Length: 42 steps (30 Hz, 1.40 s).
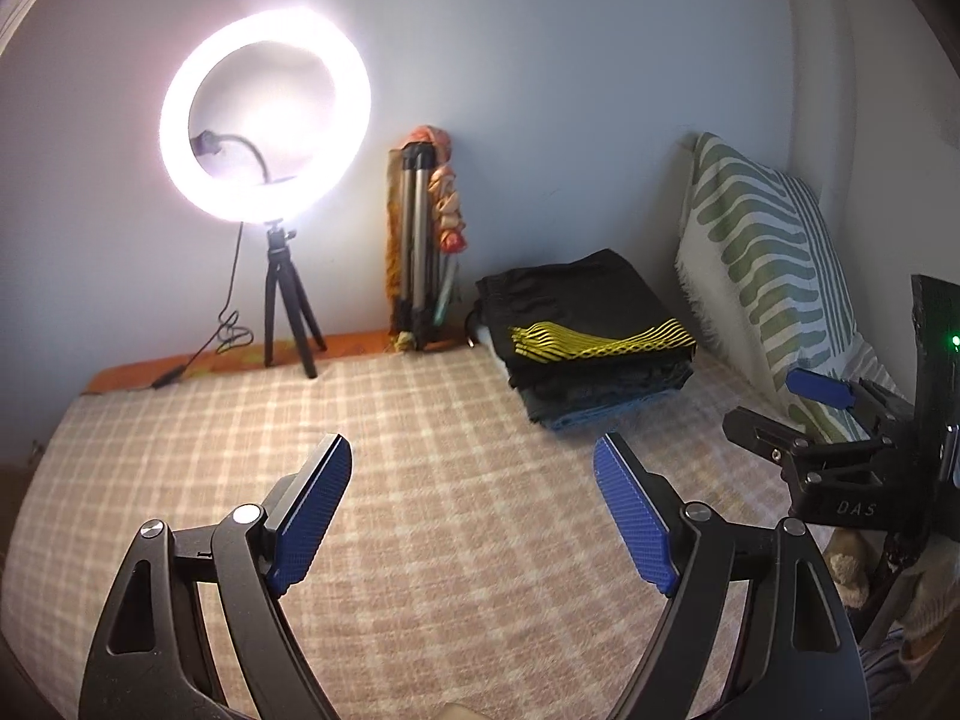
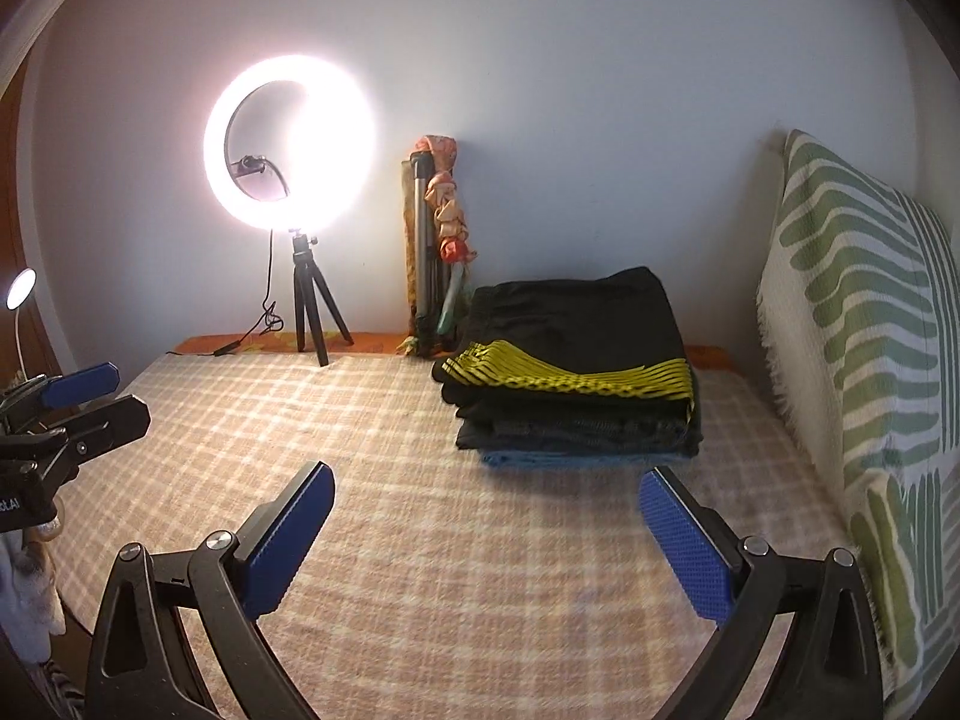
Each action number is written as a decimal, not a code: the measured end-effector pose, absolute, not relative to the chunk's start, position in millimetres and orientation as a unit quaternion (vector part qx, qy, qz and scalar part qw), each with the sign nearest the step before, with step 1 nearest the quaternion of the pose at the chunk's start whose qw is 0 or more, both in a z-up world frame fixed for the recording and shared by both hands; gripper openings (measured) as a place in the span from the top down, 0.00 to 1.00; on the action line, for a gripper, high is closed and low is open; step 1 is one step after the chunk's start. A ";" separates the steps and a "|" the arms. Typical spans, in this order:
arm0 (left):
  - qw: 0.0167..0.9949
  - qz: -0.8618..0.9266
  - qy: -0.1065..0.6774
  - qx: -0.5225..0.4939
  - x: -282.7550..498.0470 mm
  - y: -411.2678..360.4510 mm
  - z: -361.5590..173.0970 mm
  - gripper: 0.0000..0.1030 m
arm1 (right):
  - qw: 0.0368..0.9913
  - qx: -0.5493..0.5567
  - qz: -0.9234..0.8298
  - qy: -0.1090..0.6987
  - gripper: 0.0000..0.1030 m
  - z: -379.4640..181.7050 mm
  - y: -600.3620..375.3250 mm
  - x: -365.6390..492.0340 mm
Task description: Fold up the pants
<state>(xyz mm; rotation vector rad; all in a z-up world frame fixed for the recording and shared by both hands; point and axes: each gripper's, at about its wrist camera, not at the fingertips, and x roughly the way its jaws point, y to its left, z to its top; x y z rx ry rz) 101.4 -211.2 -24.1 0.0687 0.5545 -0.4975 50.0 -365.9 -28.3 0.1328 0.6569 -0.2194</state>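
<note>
A stack of folded pants [image 1: 591,333] lies at the far right of the bed; the top pair is black with a yellow striped band, with dark and blue pairs under it. It also shows in the right wrist view [image 2: 576,366]. My left gripper [image 1: 474,480] is open and empty, held above the checked bedspread [image 1: 420,540], short of the stack. My right gripper [image 2: 486,516] is open and empty, just in front of the stack. The right gripper shows at the right edge of the left wrist view [image 1: 840,420]; the left gripper shows at the left edge of the right wrist view [image 2: 72,414].
A lit ring light on a small tripod [image 2: 288,144] stands at the back left. A folded tripod wrapped in cloth [image 2: 435,252] leans on the wall. A green patterned pillow [image 2: 864,324] leans at the right. A small lamp [image 2: 21,288] is at the far left.
</note>
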 end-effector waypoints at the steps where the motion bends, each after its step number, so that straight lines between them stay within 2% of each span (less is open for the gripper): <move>1: 0.932 -0.240 0.271 0.035 100.5 -209.6 -27.1 0.19 | 0.939 0.064 -0.109 0.320 0.00 -31.0 -363.1 48.8; 24: 0.934 -0.197 0.292 0.059 96.2 -192.0 -57.0 0.19 | 0.934 0.073 -0.142 0.319 0.00 -73.9 -358.6 43.9; 42: 0.930 -0.199 0.303 0.066 96.7 -195.8 -60.6 0.19 | 0.932 0.068 -0.146 0.324 0.00 -78.6 -356.5 43.8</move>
